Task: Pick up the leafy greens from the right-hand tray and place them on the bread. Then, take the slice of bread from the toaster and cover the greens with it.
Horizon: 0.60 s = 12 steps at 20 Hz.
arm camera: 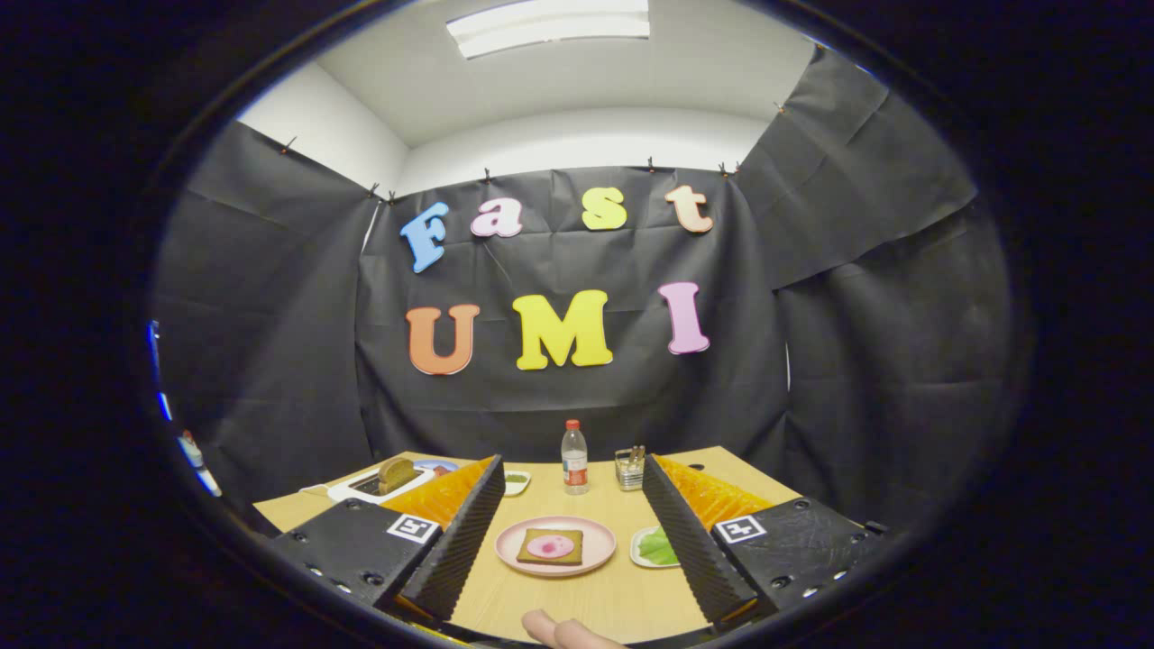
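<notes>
Jaws: the gripper (570, 541) hangs above the light wooden worktop (595, 599), its ribbed black fingers (460, 532) spread wide with nothing between them.
Bread: a brown slice with a pink smear (551, 546) lies on a round pink plate (514, 552), in the gap between the fingers.
Greens: pale green leaves (658, 546) sit in a small white tray (638, 550) just right of the plate, touching the right finger's edge in view.
Toaster: a white toaster (361, 489) with a brown slice standing in it (395, 474) sits beyond the left finger.
Behind: a clear plastic bottle with red cap (574, 459) and a small wire holder (629, 469).
Foreground: two fingertips of a person's hand (563, 631).
</notes>
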Tool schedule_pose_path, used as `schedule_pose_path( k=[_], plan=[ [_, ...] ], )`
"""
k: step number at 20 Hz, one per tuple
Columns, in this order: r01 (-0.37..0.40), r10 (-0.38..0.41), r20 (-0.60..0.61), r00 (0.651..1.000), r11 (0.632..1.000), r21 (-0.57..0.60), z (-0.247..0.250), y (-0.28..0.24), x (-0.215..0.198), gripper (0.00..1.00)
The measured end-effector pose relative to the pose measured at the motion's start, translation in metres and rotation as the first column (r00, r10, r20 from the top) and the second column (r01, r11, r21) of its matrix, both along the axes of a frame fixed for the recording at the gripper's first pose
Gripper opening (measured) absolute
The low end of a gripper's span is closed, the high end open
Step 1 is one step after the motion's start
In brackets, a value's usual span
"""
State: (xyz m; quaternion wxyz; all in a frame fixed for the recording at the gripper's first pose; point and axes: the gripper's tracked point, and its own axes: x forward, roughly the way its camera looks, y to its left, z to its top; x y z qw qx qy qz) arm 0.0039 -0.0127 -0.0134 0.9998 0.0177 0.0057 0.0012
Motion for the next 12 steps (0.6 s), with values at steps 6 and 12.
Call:
schedule_pose_path(
  k=[6,12],
  plan=[
    [0.043,-0.043,-0.024,0.999,0.999,-0.014,-0.011,-0.023,0.013,0.95],
    [0.181,-0.187,-0.089,0.978,0.981,-0.065,-0.047,-0.071,0.047,0.96]
  ],
)
